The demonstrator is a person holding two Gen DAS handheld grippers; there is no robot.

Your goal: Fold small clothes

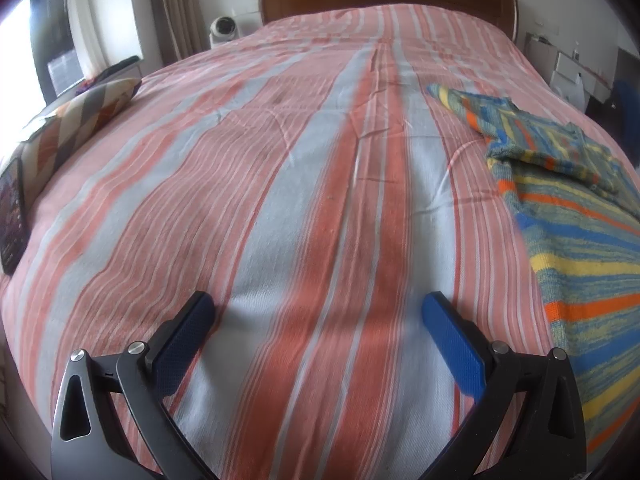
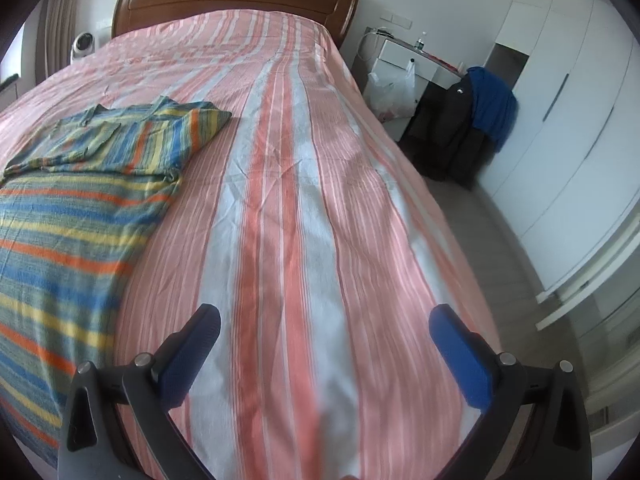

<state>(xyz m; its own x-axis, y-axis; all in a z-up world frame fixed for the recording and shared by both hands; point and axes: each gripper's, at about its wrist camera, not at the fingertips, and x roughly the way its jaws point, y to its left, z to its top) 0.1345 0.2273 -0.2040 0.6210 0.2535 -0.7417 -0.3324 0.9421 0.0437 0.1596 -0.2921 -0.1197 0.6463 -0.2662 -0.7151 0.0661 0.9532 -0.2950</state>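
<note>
A small shirt with blue, yellow, orange and green stripes (image 1: 580, 220) lies spread on the bed, at the right of the left wrist view and at the left of the right wrist view (image 2: 80, 200). Its collar end points toward the headboard. My left gripper (image 1: 318, 308) is open and empty, above the bedspread to the left of the shirt. My right gripper (image 2: 324, 322) is open and empty, above the bedspread to the right of the shirt. Neither gripper touches the shirt.
The bed (image 1: 280, 160) has a pink, red and white striped cover and a wooden headboard (image 2: 232, 0). A patterned cushion (image 1: 80, 112) lies at its left edge. A nightstand (image 2: 416, 60), a plastic bag (image 2: 392, 92), a chair with clothes (image 2: 472, 120) and white wardrobes (image 2: 580, 100) stand on the right.
</note>
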